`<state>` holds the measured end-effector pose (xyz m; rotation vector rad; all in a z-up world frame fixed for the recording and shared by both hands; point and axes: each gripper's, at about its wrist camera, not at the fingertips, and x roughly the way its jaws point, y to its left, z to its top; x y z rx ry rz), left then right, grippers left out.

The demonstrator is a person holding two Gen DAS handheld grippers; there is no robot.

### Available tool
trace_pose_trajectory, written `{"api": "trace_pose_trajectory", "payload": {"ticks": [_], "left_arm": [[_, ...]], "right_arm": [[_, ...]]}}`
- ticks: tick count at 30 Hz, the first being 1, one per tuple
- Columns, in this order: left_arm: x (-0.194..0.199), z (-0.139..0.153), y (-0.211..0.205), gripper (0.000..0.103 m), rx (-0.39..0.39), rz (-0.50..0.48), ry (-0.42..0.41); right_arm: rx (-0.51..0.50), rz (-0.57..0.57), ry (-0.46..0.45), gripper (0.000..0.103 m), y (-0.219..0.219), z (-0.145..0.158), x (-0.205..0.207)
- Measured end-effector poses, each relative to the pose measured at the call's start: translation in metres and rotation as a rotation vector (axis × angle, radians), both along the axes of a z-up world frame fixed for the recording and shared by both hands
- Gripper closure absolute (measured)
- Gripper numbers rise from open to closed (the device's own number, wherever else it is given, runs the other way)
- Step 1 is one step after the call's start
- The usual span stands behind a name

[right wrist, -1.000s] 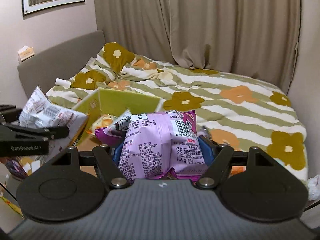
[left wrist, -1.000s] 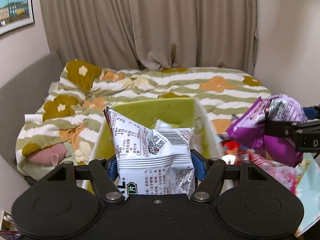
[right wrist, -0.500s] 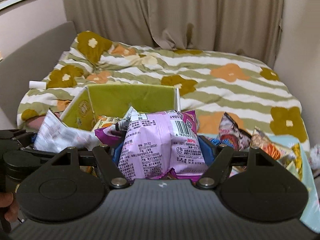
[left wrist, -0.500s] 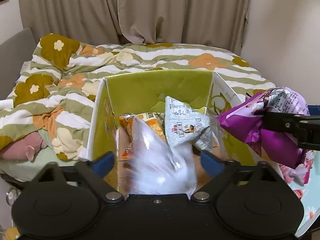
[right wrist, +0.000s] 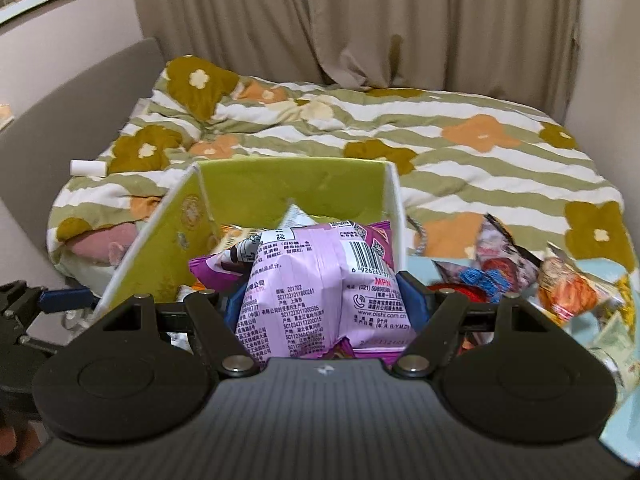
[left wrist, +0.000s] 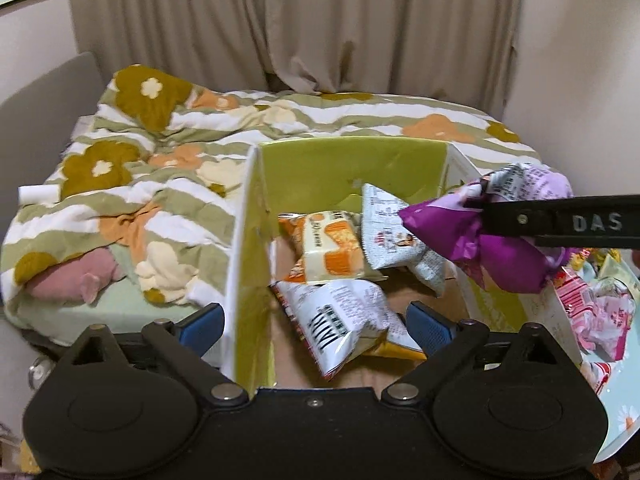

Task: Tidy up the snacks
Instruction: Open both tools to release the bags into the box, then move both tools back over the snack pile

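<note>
A green-lined cardboard box (left wrist: 352, 164) stands open in front of me and holds a white snack bag (left wrist: 344, 322), an orange bag (left wrist: 328, 252) and a white triangular bag (left wrist: 390, 236). My left gripper (left wrist: 316, 322) is open and empty above the box's near end. My right gripper (right wrist: 320, 300) is shut on a purple snack bag (right wrist: 320, 280), held over the box's right wall (right wrist: 394, 208). The purple bag also shows in the left wrist view (left wrist: 492, 236).
Loose snack bags (right wrist: 520, 276) lie on a light blue table (right wrist: 624, 428) to the right of the box. Pink bags (left wrist: 592, 300) lie there too. A bed with a flowered quilt (right wrist: 460, 152) is behind, curtains beyond it.
My left gripper opened and dropped the white bag into the box. My right gripper moved left with the purple bag, over the box's right side.
</note>
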<state>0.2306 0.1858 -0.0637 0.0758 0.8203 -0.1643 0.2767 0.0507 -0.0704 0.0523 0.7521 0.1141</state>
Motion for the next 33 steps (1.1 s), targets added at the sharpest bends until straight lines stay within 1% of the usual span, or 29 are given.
{"api": "trace_pose_trajectory", "payload": {"ticks": [7,9,10,11,14,20,26,33], "left_arm": [[-0.005,0.003,0.007,0.004,-0.001,0.068,-0.003],[-0.006,0.002,0.007,0.004,0.007,0.072,0.000],[-0.006,0.002,0.007,0.004,0.011,0.074,0.000],[-0.006,0.001,0.007,0.004,0.012,0.078,0.001],[-0.008,-0.002,0.007,0.004,0.001,0.084,0.008],[-0.010,-0.004,0.006,0.004,-0.006,0.082,0.007],[-0.016,0.005,0.005,0.004,-0.005,0.081,-0.022],[-0.031,0.020,0.008,0.004,-0.006,0.072,-0.055]], "right_arm": [[0.048,0.042,0.032,0.013,0.006,-0.015,0.020],[0.071,0.038,0.042,0.010,0.005,-0.021,0.023],[0.088,0.038,0.043,0.002,0.003,-0.024,0.024],[0.107,0.037,0.043,0.000,0.001,-0.026,0.024],[0.143,0.039,0.037,0.000,-0.003,-0.029,0.022],[0.122,0.059,0.003,0.000,-0.003,-0.029,0.012],[0.099,0.067,-0.030,0.000,-0.004,-0.021,0.003],[0.100,0.066,-0.055,0.000,-0.004,-0.004,-0.013]]}}
